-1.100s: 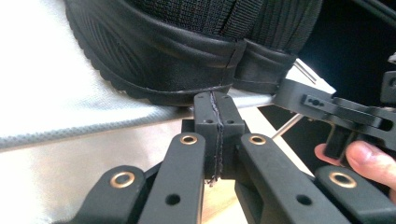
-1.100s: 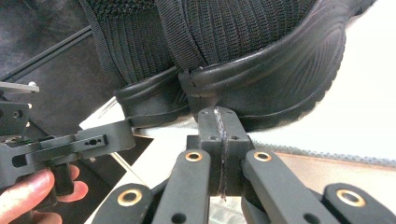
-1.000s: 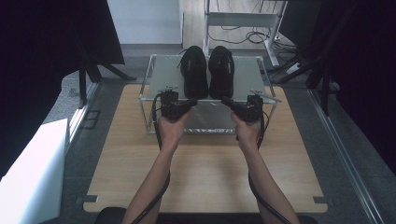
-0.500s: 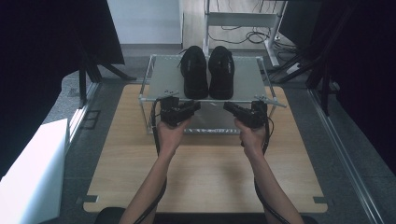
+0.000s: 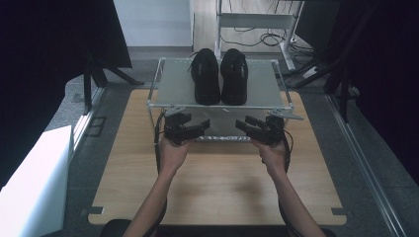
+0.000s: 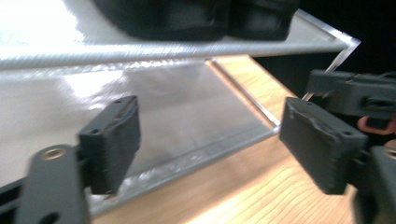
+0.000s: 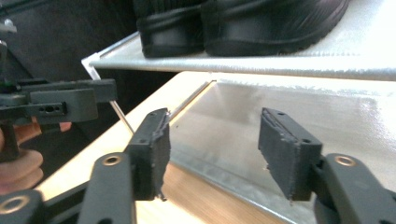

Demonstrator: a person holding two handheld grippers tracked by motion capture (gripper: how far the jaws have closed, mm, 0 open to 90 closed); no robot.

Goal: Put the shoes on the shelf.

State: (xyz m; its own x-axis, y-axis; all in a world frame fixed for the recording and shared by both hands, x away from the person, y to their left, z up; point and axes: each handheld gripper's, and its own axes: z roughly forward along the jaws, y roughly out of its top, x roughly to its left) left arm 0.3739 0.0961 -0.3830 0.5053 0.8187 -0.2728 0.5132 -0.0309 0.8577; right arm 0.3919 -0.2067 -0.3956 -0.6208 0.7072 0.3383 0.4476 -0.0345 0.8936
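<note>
While the pair of black shoes stands side by side in the middle of the metal rack's top shelf, toes toward the near edge, both tongs hang below and in front of that edge, over the wooden table; the left tongs and right tongs point toward each other, jaws just parted, nothing between them; judging by this, the shoes are set down neatly and let go, the hands backing clear.
</note>
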